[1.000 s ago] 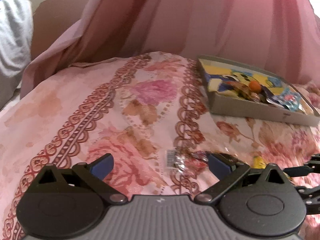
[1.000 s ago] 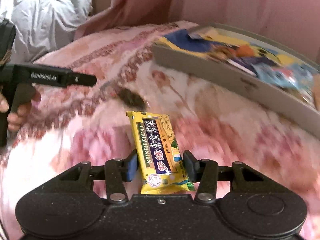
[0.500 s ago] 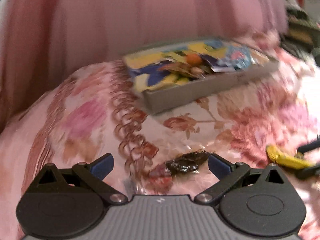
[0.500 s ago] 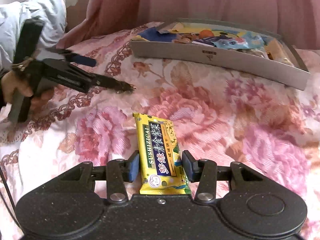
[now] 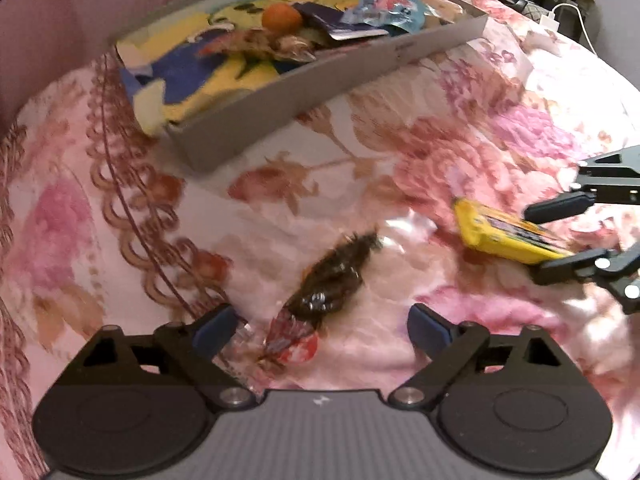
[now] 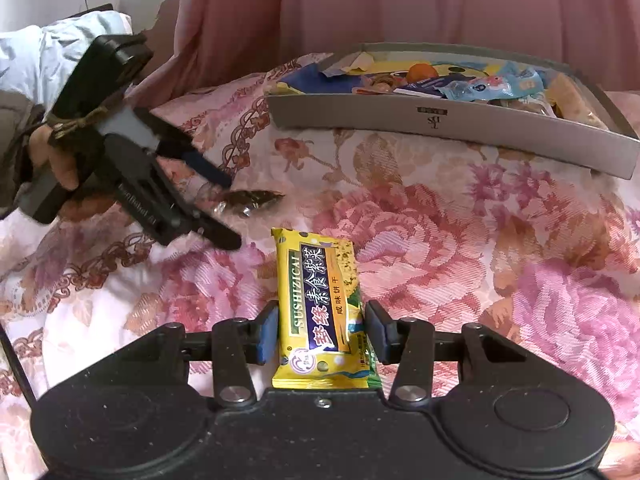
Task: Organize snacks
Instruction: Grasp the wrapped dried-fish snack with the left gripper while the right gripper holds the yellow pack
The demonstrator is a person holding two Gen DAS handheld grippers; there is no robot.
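Note:
A dark snack in a clear wrapper (image 5: 332, 284) lies on the floral bedspread, between the fingers of my open left gripper (image 5: 320, 328), which do not touch it. The right wrist view shows that gripper (image 6: 228, 210) straddling the snack (image 6: 252, 198). My right gripper (image 6: 322, 334) is shut on a yellow snack packet (image 6: 320, 280), holding its near end. In the left wrist view the packet (image 5: 500, 232) and the right gripper (image 5: 536, 240) sit at the right. A grey box (image 6: 440, 120) (image 5: 320, 92) at the back holds several snacks.
A person's hand (image 6: 60, 160) holds the left gripper's handle. Pink curtain (image 6: 400, 0) hangs behind the box. A pale pillow or cloth (image 6: 60, 48) lies at far left. A white charger and cable (image 5: 560, 12) sit beyond the bed's far right.
My left gripper has swung right and come down over the dark snack, which now lies between its fingers. The right gripper keeps its hold on the yellow packet and has steadied.

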